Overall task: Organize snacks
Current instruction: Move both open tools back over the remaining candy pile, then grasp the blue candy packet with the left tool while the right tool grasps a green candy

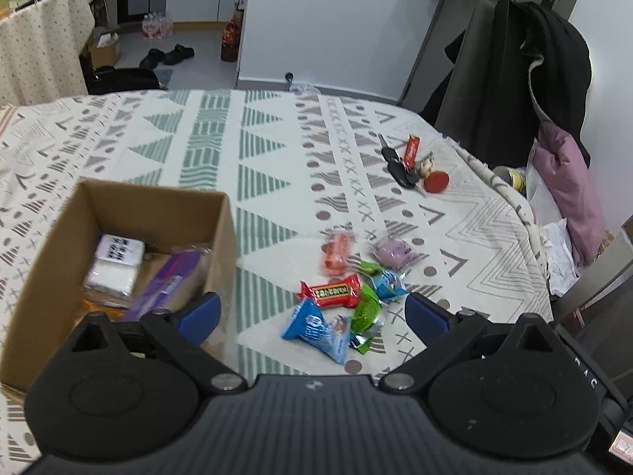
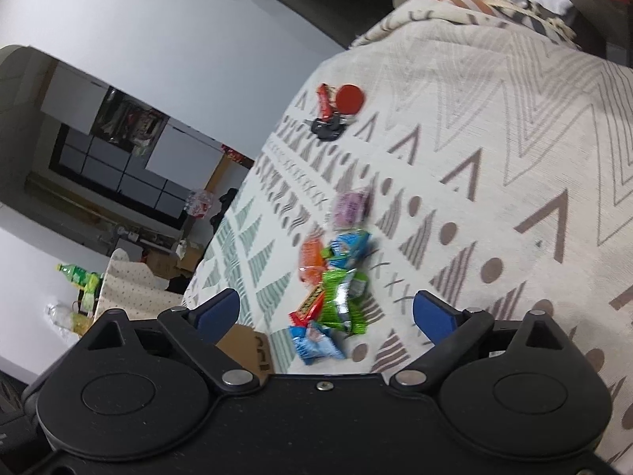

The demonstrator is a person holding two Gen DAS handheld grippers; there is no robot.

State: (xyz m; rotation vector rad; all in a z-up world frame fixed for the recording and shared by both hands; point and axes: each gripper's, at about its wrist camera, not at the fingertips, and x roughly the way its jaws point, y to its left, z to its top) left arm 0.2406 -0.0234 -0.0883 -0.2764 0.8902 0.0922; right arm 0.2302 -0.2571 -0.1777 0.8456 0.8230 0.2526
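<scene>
Not much to read here. The red candy bar (image 1: 335, 295) in the snack pile carries a yellow label band with dark print, but the characters blur out in both views. The white packet (image 1: 118, 251) inside the cardboard box (image 1: 223, 237) shows dark block characters, also illegible. The red tag (image 1: 412, 149) on the key bunch has white lettering, too small to make out. Nothing else carries readable text.
</scene>
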